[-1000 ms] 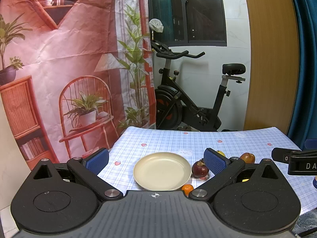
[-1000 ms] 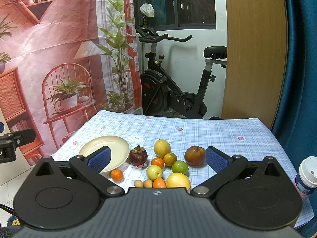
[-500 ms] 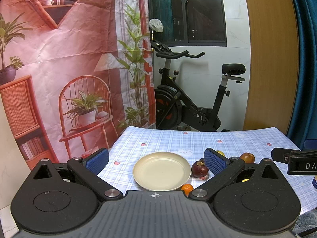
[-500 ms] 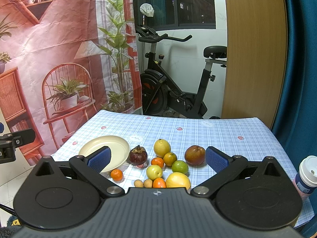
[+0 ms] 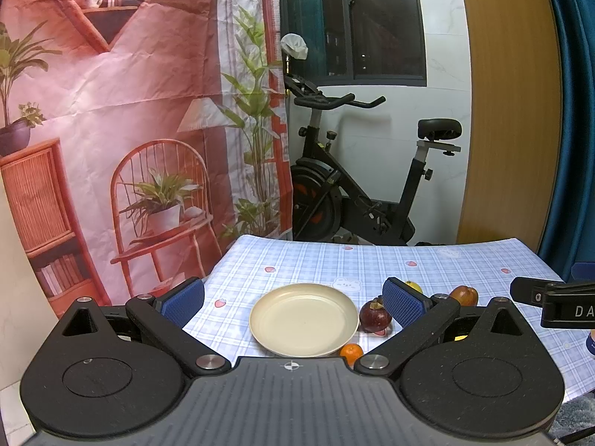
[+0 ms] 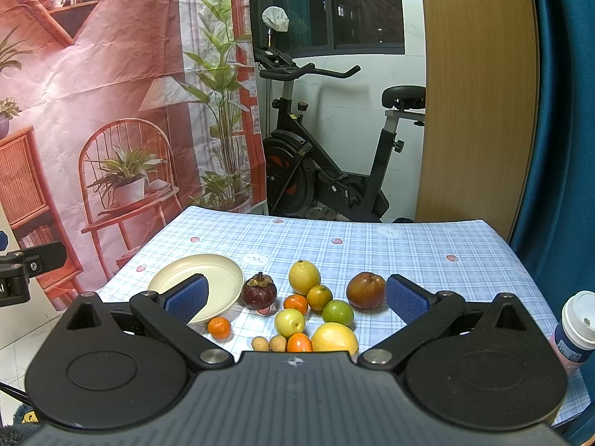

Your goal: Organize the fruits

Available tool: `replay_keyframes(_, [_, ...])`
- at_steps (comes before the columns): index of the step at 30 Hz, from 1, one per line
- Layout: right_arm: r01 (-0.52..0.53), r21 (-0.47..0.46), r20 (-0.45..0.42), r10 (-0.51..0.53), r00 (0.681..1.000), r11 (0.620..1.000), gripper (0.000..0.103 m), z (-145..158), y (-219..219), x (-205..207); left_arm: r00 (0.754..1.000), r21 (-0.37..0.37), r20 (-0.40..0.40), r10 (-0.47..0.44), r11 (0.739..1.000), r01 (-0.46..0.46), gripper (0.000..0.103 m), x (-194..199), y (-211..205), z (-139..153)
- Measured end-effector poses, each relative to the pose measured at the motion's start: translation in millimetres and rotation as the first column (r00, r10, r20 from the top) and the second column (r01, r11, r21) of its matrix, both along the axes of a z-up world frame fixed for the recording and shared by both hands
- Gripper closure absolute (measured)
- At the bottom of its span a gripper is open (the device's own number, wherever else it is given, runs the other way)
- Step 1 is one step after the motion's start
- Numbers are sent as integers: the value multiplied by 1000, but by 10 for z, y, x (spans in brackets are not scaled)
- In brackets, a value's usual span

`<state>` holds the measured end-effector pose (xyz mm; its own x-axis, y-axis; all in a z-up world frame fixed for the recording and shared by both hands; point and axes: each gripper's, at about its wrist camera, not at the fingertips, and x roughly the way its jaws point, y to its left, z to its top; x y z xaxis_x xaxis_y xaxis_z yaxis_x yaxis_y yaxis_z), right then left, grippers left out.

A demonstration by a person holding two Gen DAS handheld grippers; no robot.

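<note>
Blue-checked cloth covers the table, and nothing on it has been sorted yet. The cream plate sits bare toward the left edge, with the fruit loose to its right: a big yellow citrus nearest, a lemon at the back, a red-brown pear, a dark mangosteen just beside the plate rim, a green lime, a pale yellow-green fruit, small oranges packed among them, and two little tan longans in front. One small tangerine lies apart, close to the plate's near rim.

Both tools hang above the near edge with jaws spread wide and nothing between them: the left gripper faces the plate, the right gripper faces the fruit cluster.

The risk, I'd say, lies in the packing. The round fruits touch or nearly touch, so a finger pushed into the middle could nudge neighbours rolling, and the longans sit near enough to the front edge to go over. The paper cup at the right edge could be knocked by a wide swing. The far half of the cloth is open, and the outer fruits, such as the pear or the tangerine, look easiest to reach.
</note>
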<state>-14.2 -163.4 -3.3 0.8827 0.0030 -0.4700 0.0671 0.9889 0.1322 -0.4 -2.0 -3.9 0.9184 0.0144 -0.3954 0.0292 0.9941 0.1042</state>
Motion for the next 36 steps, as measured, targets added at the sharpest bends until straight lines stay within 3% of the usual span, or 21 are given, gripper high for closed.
replay_keyframes(10, [-2,4,7,2,1000,1000,0,1,2,-5,1000,-21,-7,20,1000,-20,0,54,67,40])
replay_keyframes(16, [-33,36,67,31,997,999,0,-4,-85,65,998,7,48,50,999,-50,0,226,81,48])
replay_keyframes(22, [-71,28,83,69,994,997,0,-112,-169,328,997,49,66,46,998,-49,1,515,60,-32])
replay_keyframes(32, [-117,100,132,103,986,988,0,-310,-352,864,994,5,95,59,998,-60,1,917,90,-221])
replay_keyframes(36, [-136,74,131,126,983,988,0,-443,-357,1090,981,40,194,18,999,-27,2,990,34,-326])
